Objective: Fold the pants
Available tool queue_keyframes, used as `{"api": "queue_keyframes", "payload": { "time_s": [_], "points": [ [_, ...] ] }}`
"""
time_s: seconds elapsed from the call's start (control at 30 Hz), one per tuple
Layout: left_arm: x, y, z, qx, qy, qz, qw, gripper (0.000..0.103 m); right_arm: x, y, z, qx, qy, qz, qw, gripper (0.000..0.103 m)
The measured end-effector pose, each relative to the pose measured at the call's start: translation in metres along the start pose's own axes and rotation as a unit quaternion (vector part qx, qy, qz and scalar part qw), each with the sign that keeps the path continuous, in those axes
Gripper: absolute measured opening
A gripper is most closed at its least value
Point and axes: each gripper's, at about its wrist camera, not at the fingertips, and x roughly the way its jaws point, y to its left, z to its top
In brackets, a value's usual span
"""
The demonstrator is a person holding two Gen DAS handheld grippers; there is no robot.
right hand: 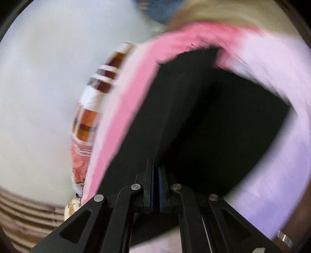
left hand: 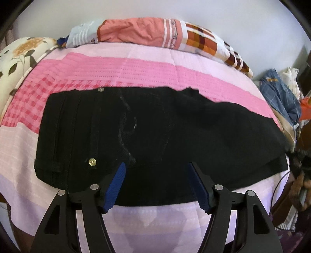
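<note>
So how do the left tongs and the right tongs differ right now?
The left tongs are open, their blue pads apart over the black pants and gripping nothing; the right tongs are shut on the pants' cloth. The left view is sharp, the right view blurred. Both have black arms and blue pads, above the pink bedspread.

I see the pants [left hand: 155, 136] lying flat across the bed cover [left hand: 136, 66], waistband at my left. A quilt [left hand: 155, 33] lies behind them along the wall [left hand: 233, 17], a pillow [left hand: 17, 58] far left.

Soft daylight; right view motion-blurred, fisheye-warped edges
</note>
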Motion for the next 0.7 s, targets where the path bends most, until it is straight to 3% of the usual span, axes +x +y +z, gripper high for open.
{"api": "queue_keyframes", "payload": {
  "time_s": [0.1,0.3,0.5,0.6,0.7],
  "points": [
    [0.003,-0.002,-0.003,0.006,0.01,0.001,0.9999,0.068,-0.003,-0.04,-0.018,0.061,0.017,0.004,0.998,0.003],
    [-0.001,-0.01,-0.003,0.02,0.009,0.004,0.9998,0.07,-0.009,-0.046,-0.018,0.07,0.016,0.025,0.997,0.006],
    [0.003,-0.011,-0.008,0.022,0.011,0.006,0.9997,0.075,-0.01,-0.088,-0.001,0.185,-0.026,0.078,0.979,0.009],
    [0.008,-0.011,-0.012,0.016,0.021,0.001,0.9996,0.075,-0.018,-0.104,0.011,0.199,-0.042,0.075,0.976,0.005],
    [0.009,-0.01,-0.012,0.011,0.025,-0.001,0.9996,0.075,-0.026,-0.1,0.021,0.167,-0.046,0.046,0.984,0.004]
  ]
}}
